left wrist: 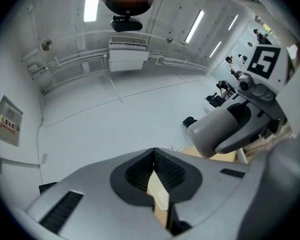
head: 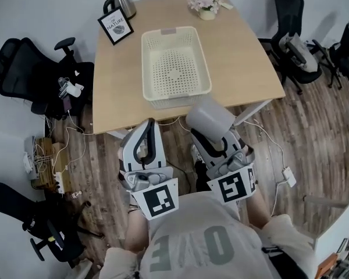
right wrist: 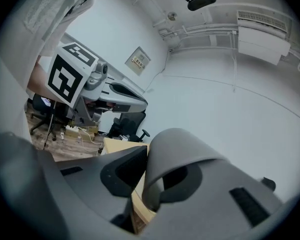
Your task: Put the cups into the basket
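**Cup in hand, short of the basket**

My right gripper (head: pixel 216 137) is clamped on a grey cup (head: pixel 208 118), held on its side off the near edge of the table (head: pixel 244 57), short of the white mesh basket (head: pixel 175 68). My left gripper (head: pixel 150 127) is closed with nothing in it. The grip looks to be on the cup's wall alone, so I fear it twisting loose, or clipping the basket's near wall and shoving it. I can't see the cup's mouth, nor any other cups
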{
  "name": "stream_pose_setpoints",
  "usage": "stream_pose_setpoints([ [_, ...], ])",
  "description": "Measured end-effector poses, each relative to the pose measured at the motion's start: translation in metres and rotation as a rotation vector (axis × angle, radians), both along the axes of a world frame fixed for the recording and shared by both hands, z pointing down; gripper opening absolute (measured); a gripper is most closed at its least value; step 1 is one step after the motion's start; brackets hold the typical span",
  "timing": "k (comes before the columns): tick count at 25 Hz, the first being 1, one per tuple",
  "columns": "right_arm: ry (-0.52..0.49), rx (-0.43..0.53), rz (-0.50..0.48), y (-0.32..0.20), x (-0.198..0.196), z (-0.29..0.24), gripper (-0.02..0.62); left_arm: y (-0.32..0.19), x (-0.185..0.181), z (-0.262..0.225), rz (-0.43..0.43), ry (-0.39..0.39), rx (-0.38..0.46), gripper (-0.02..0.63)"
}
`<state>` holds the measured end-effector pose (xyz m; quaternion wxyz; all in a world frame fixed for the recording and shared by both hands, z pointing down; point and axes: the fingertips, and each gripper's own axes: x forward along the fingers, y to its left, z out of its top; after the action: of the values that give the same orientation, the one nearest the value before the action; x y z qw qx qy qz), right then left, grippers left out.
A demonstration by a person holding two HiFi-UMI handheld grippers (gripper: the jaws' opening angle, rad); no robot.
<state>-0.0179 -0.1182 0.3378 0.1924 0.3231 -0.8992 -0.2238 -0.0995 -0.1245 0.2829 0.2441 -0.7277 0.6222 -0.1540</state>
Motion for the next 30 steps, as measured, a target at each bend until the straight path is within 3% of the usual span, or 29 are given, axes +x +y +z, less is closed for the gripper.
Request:
stream_pose_setpoints([
  [8,0.0,-0.049,-0.026,-0.165,0.027,-0.015,0.063,-0.163,0.002,-0.017,-0.104,0.025,-0.025,0.008],
  [14,0.004,-0.061,-0.022,-0.255,0.046,-0.009,0.063,-0.239,-0.001,-0.01,-0.168,0.01,-0.063,0.008],
  [19,0.009,-0.083,-0.012,-0.288,0.045,-0.004,0.063,-0.274,-0.012,-0.013,-0.166,0.011,-0.052,0.008],
  [30,0.011,-0.016,-0.014,-0.324,0.018,-0.033,0.063,-0.318,-0.029,-0.033,-0.123,0.054,0.011,0.008],
])
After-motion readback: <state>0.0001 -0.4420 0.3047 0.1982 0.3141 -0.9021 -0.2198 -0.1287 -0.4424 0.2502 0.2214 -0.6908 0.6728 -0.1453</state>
